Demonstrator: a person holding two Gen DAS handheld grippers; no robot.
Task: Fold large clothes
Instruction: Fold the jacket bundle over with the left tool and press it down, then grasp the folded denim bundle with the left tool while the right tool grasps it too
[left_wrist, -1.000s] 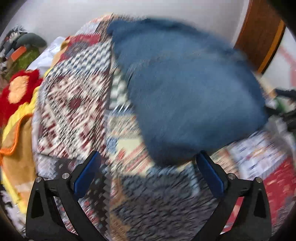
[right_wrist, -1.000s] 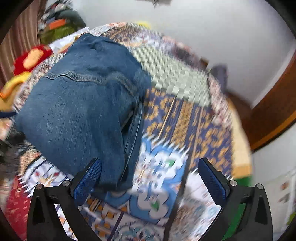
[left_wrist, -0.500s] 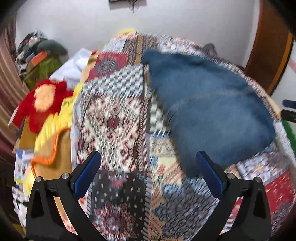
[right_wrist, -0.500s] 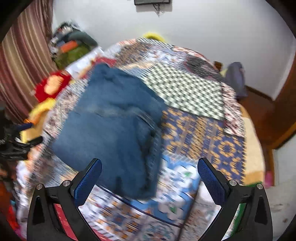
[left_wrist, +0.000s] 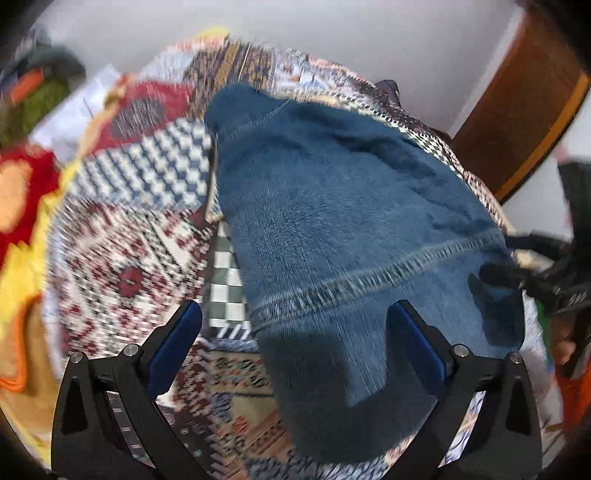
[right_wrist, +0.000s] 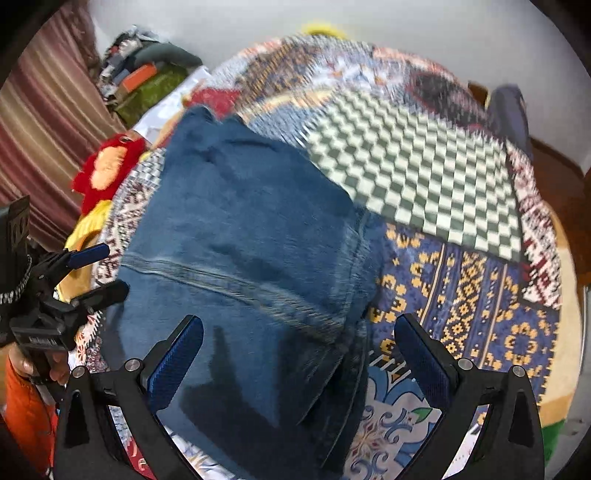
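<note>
Folded blue jeans (left_wrist: 351, 229) lie on a patchwork bedspread (left_wrist: 129, 258); they also show in the right wrist view (right_wrist: 240, 240). My left gripper (left_wrist: 295, 347) is open and empty, its fingers over the near left end of the jeans. My right gripper (right_wrist: 299, 358) is open and empty, over the near right end of the jeans. The left gripper also shows at the left edge of the right wrist view (right_wrist: 99, 269), and the right gripper at the right edge of the left wrist view (left_wrist: 517, 266). Both views are blurred.
The bedspread (right_wrist: 461, 277) stretches right of the jeans. A red and orange plush item (right_wrist: 107, 170) and yellow cloth lie off the left side. A pile of clothes (right_wrist: 147, 74) sits at the back left. A wooden door (left_wrist: 517, 110) stands at the right.
Both grippers have moved back in close over the near end of the jeans after pulling away half a second ago. The jeans have not moved. Both stay open.
</note>
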